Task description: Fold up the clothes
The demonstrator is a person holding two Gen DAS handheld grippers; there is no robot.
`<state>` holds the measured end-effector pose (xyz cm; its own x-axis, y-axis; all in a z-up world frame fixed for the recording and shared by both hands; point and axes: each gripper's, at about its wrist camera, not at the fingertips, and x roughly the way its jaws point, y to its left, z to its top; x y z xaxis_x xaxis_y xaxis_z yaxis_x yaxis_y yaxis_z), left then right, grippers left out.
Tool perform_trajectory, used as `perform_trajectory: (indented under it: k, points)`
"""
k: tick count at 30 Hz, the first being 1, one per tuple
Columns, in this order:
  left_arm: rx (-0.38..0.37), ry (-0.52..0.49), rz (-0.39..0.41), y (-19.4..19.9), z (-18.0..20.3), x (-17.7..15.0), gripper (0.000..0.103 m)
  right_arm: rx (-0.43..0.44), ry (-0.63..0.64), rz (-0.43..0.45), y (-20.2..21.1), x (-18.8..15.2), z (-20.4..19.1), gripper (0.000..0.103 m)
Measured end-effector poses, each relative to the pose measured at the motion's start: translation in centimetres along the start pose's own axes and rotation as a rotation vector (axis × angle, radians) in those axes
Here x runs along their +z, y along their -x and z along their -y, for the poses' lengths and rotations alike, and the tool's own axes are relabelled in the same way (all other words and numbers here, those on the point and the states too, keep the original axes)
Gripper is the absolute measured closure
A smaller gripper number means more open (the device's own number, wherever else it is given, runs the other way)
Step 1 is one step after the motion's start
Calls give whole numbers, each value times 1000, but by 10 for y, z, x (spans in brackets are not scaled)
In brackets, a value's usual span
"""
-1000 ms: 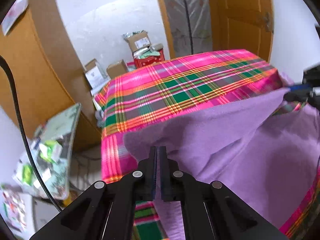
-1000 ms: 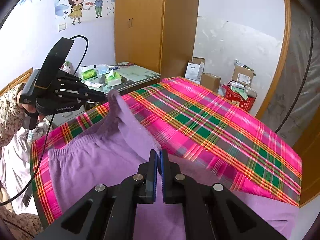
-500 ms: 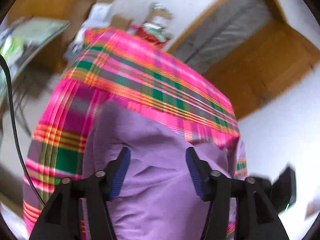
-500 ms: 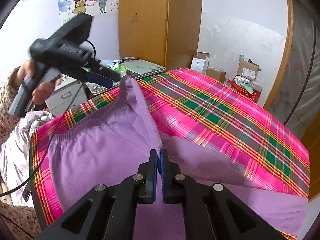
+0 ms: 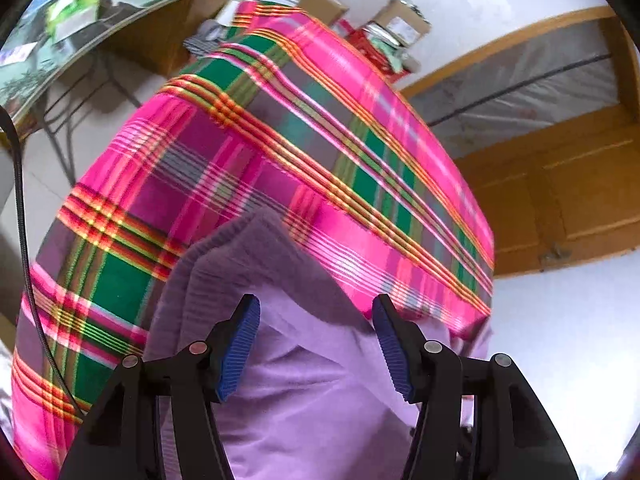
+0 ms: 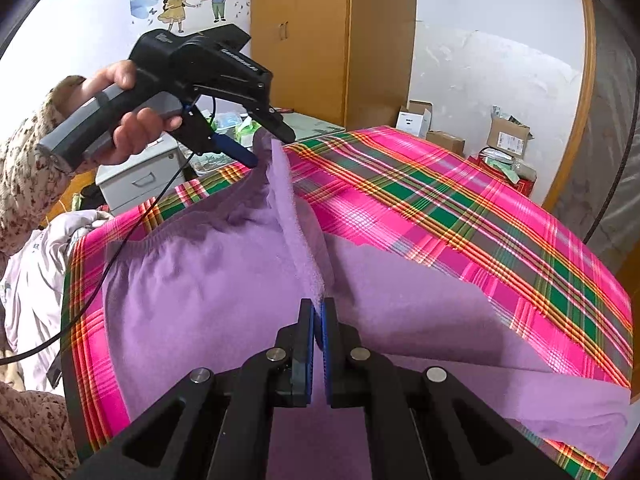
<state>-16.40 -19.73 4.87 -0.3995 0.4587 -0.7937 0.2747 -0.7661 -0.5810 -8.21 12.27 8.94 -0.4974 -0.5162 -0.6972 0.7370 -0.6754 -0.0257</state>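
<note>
From the left wrist, the left claw stands apart over the soft lilac fleece garment, nothing pinched; its jaws have just been opening, apparently to let the carried fold go. A second ago they were shut on that cloth. From the right wrist, the right claw is clamped on the garment's raised edge, holding the fold taut; the garment lies at 6 o'clock on the pink-and-green plaid-covered bed, lower than earlier.

Your left gripper points steeply down, its jaws just opened wide and holding nothing; your left hand wraps its handle. Your right gripper is clamped tight.
</note>
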Motion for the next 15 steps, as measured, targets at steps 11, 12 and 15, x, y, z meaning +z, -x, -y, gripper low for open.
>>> perform_trajectory:
  k: [11, 12, 15]
  points:
    - [12, 2, 21, 6, -6, -11, 85, -4, -8, 18, 2, -7, -3, 99]
    - [9, 2, 24, 7, -8, -13, 89, -10, -8, 24, 4, -6, -3, 99]
    - [-13, 11, 32, 13, -14, -17, 94, -35, -10, 49, 12, -2, -5, 99]
